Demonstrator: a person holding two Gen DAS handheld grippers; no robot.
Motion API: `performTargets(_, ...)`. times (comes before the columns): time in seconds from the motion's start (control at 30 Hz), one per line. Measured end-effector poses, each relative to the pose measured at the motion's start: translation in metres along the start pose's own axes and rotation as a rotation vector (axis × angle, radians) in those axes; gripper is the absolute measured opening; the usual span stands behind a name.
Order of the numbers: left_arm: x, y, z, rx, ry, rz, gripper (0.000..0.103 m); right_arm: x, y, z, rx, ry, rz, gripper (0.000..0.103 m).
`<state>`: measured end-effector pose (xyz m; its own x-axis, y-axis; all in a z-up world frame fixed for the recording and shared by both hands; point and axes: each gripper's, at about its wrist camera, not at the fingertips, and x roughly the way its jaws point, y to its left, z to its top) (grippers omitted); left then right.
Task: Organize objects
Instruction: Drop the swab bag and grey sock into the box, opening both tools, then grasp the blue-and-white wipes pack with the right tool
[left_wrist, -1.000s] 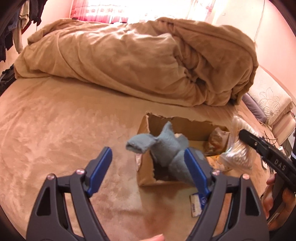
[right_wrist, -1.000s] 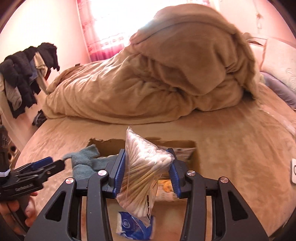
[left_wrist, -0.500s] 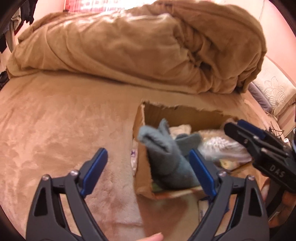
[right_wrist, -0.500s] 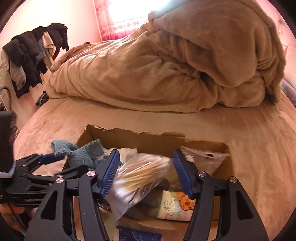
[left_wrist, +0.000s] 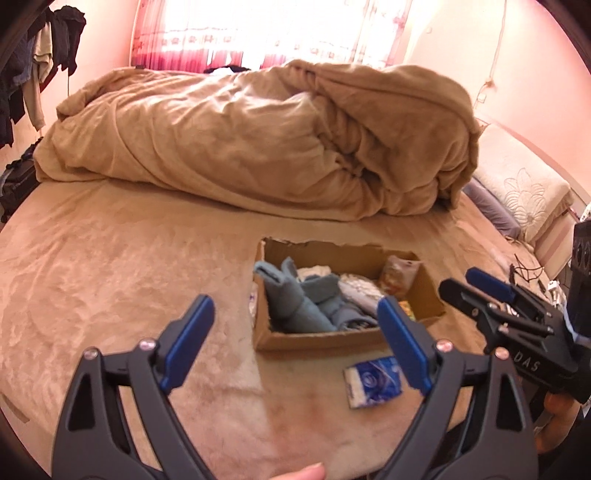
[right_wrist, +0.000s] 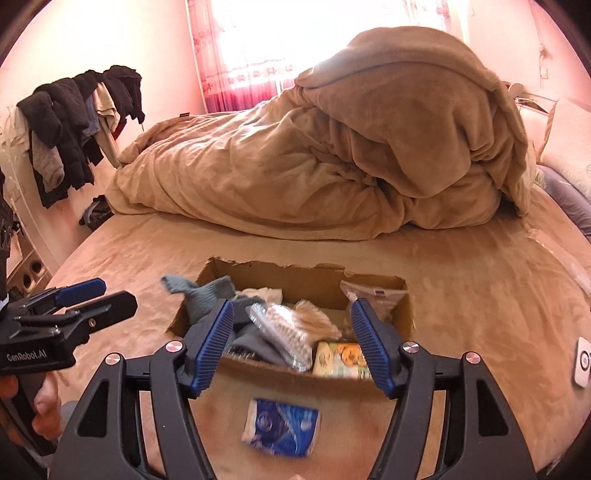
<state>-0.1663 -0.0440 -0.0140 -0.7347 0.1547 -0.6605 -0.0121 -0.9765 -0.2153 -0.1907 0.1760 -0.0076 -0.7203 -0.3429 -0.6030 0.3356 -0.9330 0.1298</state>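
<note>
An open cardboard box (left_wrist: 332, 341) (right_wrist: 295, 280) sits on the tan bed. In it lie blue-grey socks (left_wrist: 299, 299) (right_wrist: 207, 295), a clear bag of cotton swabs (right_wrist: 291, 328) (left_wrist: 358, 286), a yellow packet (right_wrist: 340, 360) and a brown pouch (right_wrist: 376, 295). A blue tissue pack (left_wrist: 373, 380) (right_wrist: 280, 424) lies on the bed in front of the box. My left gripper (left_wrist: 295, 314) hangs open and empty, back from the box. My right gripper (right_wrist: 291, 314) is above the box's near side; its jaws are opening with nothing gripped.
A heaped tan duvet (left_wrist: 277, 147) fills the far half of the bed. Pillows (left_wrist: 517, 192) lie at the right. Dark clothes (right_wrist: 74, 122) hang at the left wall. A small white device (right_wrist: 581, 363) rests near the bed's right edge.
The left gripper let the socks go into the box and the right let go of the cotton swab bag. Both grippers then pulled back and up from the box.
</note>
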Motion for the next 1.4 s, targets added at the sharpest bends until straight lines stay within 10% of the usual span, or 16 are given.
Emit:
performTargets(0.47, -0.055, -0.011, -0.051, 0.036, -0.050, 0.000, 0.091, -0.047, 0.011, -0.040, -0.003, 0.021, -0.001, 0.071)
performTargets(1.4, 0.032, 0.042, -0.100, -0.052, 0.117, 0.009, 0.091, 0.074, -0.002, -0.118, 0.035, 0.283, 0.011, 0.071)
